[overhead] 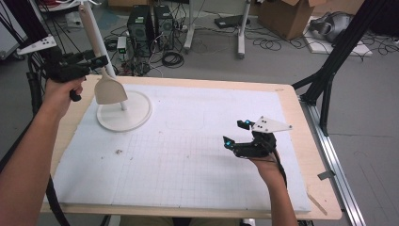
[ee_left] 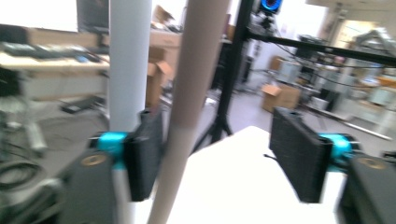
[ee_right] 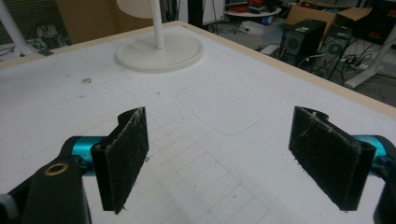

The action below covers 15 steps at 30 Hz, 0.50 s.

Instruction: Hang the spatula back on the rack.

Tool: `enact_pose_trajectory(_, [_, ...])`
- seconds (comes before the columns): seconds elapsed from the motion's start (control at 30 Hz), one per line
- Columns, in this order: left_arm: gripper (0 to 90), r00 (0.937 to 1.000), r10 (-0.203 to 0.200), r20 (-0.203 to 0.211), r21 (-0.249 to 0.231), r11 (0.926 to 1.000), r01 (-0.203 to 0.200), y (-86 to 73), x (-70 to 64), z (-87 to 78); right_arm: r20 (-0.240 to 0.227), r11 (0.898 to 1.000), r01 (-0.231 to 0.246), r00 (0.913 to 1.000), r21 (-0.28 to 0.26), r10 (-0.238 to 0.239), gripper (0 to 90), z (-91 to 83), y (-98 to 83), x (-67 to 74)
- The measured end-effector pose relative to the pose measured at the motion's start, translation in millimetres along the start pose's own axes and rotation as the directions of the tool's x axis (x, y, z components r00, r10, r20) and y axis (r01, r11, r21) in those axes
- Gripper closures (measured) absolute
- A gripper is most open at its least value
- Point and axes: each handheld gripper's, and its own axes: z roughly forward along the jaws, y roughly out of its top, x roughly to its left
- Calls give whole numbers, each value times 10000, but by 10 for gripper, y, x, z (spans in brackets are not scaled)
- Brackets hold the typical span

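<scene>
High view: left hand (overhead: 60, 94) raised.

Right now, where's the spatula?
In the high view, the spatula hangs at the table's far-left, blade over the round white stand base, handle between the left claw's open jaws.

Left gripper (overhead: 96, 61): raised at far left, jaws parted. Right gripper (overhead: 236, 133): low over table, jaws wide apart.

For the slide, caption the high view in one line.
Left tongs at a beige spatula by a white stand; right tongs open.
</scene>
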Motion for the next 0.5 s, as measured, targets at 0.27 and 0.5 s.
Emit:
enact_pose_trajectory(0.27, [182,9963,578,-638,-593,9963,-616,-216,-275,-281,133,10000,-14,9999,32,13,192,-20,-44,-10])
enact_pose_trajectory(0.5, [160,9953,945,-208,-522,9941,-955,-492,-561,-418,710,9999,-27,9975,146,17,191,-44,-105,-21])
